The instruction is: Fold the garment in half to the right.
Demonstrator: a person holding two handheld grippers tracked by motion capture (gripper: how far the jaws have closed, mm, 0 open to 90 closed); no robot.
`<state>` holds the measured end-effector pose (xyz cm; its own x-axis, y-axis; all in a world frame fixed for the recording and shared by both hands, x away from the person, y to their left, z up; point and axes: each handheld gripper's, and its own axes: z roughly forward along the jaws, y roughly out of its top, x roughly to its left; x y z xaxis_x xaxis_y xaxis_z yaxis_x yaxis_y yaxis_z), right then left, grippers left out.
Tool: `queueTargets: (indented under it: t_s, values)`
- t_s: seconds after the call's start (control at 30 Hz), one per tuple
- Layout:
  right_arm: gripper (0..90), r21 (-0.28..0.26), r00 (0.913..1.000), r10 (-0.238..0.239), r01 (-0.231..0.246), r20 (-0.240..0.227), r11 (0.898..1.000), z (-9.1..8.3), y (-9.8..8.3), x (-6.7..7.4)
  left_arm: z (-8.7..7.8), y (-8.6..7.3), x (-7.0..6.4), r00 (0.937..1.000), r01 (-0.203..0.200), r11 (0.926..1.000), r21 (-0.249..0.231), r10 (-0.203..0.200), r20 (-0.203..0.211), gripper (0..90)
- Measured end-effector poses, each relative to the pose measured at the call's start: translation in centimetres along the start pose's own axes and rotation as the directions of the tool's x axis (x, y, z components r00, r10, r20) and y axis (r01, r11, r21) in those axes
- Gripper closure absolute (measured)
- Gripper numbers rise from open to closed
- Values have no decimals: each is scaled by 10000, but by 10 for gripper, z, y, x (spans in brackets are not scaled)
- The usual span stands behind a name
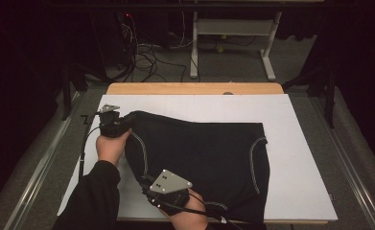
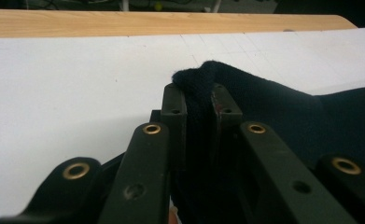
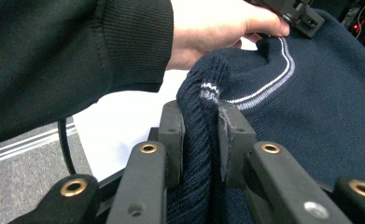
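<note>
Here, a dark navy knitted sweater with pale stripe trim [image 1: 199, 153] lies on the white sheet covering the wooden tabletop [image 1: 290, 115], its long axis running left to right across the sheet. The left tongs [image 1: 120, 120] clamp a fold at its far left corner; the right tongs [image 1: 151, 189] pinch a striped ribbed edge at its near left side. No label or writing is readable.
</note>
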<state>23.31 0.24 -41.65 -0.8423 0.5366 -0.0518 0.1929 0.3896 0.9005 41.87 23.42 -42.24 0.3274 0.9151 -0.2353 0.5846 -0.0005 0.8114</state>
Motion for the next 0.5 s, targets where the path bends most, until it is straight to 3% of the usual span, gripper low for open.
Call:
queueTargets:
  t_s: [0.23, 0.5]
  values:
    - [750, 176, 10000, -66, 66, -7, 9998, 7, -2, 5, 2, -8, 9, 9999, 101, 9999, 62, -101, -15, 757]
    - [749, 212, 9999, -92, 94, -103, 9997, 24, 1, 17, -8, -10, 27, 9999, 83, 9999, -91, -84, -140, 756]
